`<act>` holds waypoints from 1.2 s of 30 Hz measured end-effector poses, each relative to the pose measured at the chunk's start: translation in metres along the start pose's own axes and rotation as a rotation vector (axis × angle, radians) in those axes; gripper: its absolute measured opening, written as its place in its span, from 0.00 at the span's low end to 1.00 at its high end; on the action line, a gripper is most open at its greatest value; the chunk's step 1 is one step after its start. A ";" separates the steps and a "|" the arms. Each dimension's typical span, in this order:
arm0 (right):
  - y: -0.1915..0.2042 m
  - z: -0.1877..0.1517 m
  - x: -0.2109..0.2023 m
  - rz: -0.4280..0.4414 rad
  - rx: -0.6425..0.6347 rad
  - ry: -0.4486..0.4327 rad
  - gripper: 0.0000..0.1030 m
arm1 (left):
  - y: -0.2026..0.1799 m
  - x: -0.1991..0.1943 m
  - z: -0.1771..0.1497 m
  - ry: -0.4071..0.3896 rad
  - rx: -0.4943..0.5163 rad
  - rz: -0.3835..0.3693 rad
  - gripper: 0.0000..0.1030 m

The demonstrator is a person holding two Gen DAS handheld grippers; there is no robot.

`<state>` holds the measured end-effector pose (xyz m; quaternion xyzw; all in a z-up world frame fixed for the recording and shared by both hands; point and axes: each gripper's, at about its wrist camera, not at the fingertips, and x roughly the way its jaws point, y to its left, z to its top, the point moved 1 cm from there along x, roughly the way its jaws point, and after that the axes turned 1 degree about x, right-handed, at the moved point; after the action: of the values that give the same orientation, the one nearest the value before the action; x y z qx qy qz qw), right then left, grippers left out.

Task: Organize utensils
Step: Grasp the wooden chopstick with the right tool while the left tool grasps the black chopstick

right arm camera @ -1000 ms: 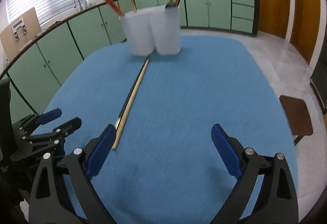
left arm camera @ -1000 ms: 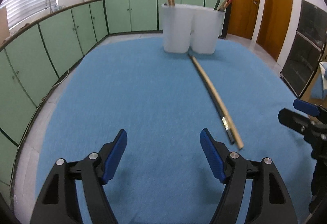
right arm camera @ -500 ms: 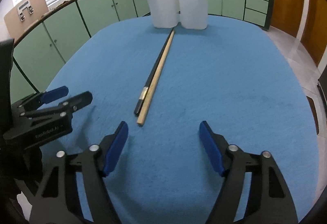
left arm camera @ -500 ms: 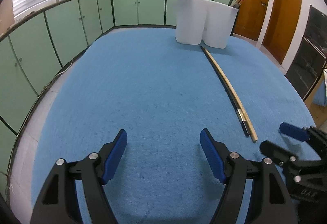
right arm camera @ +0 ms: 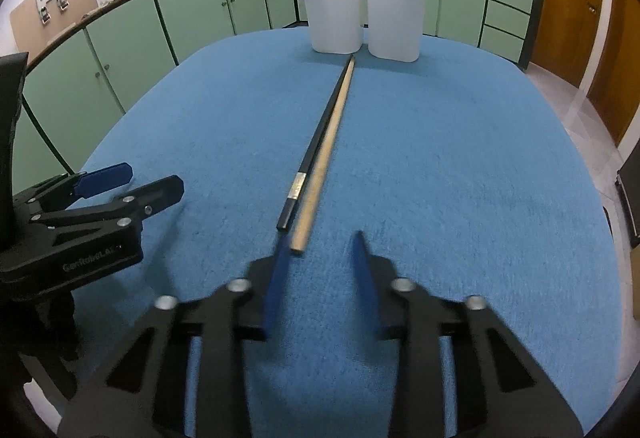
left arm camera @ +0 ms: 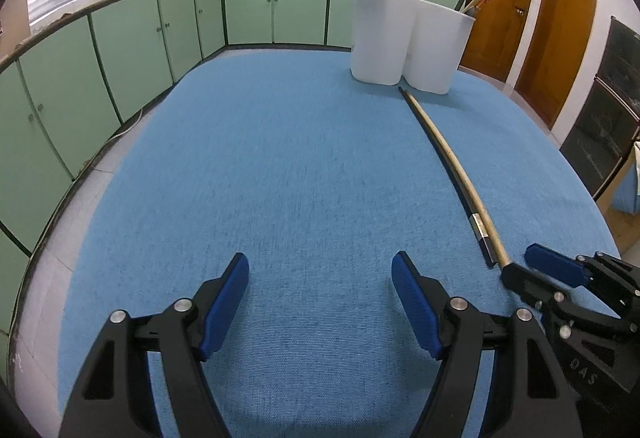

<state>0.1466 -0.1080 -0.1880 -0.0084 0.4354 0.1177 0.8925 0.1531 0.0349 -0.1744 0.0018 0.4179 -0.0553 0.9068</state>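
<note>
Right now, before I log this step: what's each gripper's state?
Left gripper: open, empty.
Right gripper: jaws have just been closing, not yet shut; wooden chopstick end at its tips, not gripped.

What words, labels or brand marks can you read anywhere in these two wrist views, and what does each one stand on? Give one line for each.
"DAS": raised letters on the black body of the right gripper, seen from the left wrist view; the rest of the word is cut off.
Raised lettering on the black body of the left gripper, seen from the right wrist view: blurred, no sure reading.
White utensil holder: no lettering visible.
</note>
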 end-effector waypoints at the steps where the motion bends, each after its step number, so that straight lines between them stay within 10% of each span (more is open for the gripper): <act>1: 0.000 0.000 0.000 0.004 -0.001 0.000 0.15 | -0.001 0.000 0.000 0.001 0.002 0.000 0.70; 8: -0.010 -0.003 -0.007 0.029 0.012 -0.007 0.06 | -0.002 0.000 0.001 0.003 0.015 0.003 0.70; 22: -0.016 -0.005 -0.005 0.055 0.026 -0.001 0.20 | -0.002 0.000 0.000 0.007 0.017 -0.001 0.70; 36: -0.039 -0.008 -0.014 0.016 0.073 -0.021 0.06 | -0.028 -0.002 0.003 0.002 0.046 -0.064 0.70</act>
<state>0.1405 -0.1500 -0.1858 0.0289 0.4300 0.1089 0.8958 0.1510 0.0070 -0.1693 0.0093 0.4172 -0.0941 0.9039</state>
